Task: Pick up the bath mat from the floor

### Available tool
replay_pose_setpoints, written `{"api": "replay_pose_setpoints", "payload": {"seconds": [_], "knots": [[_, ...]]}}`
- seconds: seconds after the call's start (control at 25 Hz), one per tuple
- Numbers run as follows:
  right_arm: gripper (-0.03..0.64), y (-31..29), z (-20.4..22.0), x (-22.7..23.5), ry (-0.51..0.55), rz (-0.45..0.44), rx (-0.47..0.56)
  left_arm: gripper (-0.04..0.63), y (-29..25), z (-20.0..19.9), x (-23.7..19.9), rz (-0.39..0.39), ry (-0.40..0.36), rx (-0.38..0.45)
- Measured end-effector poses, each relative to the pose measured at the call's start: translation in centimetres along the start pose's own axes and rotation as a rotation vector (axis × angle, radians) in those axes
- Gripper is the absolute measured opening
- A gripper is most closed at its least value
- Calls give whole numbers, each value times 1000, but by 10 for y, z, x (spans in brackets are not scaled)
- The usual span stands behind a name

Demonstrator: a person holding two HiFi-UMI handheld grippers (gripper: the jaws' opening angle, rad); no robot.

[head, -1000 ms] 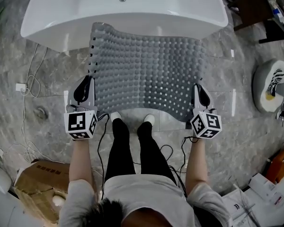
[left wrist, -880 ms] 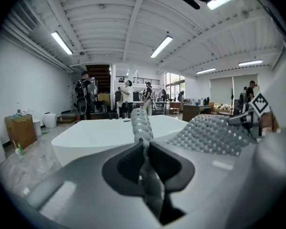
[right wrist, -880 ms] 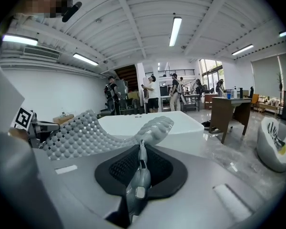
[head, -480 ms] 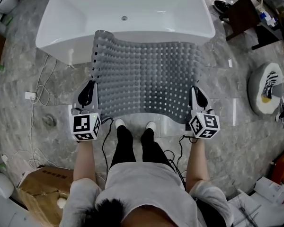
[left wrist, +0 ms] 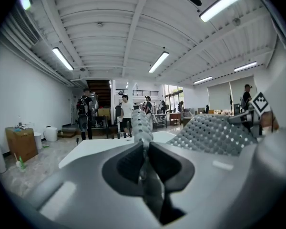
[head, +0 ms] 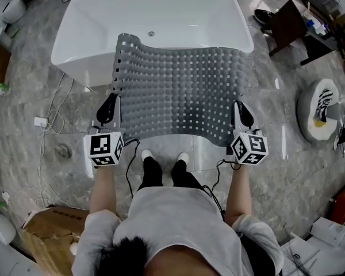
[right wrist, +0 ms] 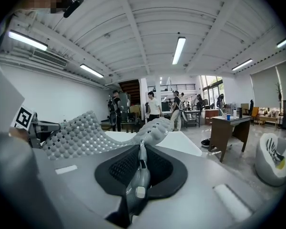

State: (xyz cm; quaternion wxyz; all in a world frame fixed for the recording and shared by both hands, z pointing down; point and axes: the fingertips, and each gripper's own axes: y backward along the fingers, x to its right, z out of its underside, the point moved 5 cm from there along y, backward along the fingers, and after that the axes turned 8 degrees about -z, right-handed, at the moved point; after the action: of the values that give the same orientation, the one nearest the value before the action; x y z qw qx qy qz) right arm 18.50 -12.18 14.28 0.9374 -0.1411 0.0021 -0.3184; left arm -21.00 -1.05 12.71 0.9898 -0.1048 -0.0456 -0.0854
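Head view: grey studded bath mat (head: 178, 91) is off the floor, spread between both grippers ahead of the person's shoes (head: 146, 154). Its far edge overlaps the near rim of the white bathtub (head: 80, 33). Left gripper (head: 108, 109) is clamped on the mat's near-left corner, right gripper (head: 242, 115) on the near-right corner. Both gripper views show the jaws pinching the mat edge. Cardboard box (head: 49, 234) near left, dark desk (head: 287, 25) far right.

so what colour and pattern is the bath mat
Grey bath mat, covered in rows of raised round bumps with small holes between them. It shows best in the head view.
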Motion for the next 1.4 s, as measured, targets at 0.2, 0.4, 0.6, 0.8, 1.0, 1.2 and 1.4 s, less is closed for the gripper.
{"api": "replay_pose_setpoints", "payload": {"seconds": [0.2,0.4,0.6,0.8,1.0,1.2,1.4], "knots": [[40,14,-28,3,18,10,46,40,9,-31,-3,-5,-5,49],[41,22,-53,-3,49,16,101,40,18,-57,-10,-14,-14,114],[41,29,-70,-10,62,24,144,40,29,-79,-19,-19,-19,165],[44,33,-83,-11,71,16,183,39,38,-94,-21,-37,-40,208],[48,31,-88,-14,72,7,210,38,41,-99,-25,-51,-30,228],[49,31,-94,-15,71,-5,232,38,44,-104,-24,-59,-33,241],[51,31,-97,-11,77,-12,240,38,44,-108,-21,-66,-39,244]]}}
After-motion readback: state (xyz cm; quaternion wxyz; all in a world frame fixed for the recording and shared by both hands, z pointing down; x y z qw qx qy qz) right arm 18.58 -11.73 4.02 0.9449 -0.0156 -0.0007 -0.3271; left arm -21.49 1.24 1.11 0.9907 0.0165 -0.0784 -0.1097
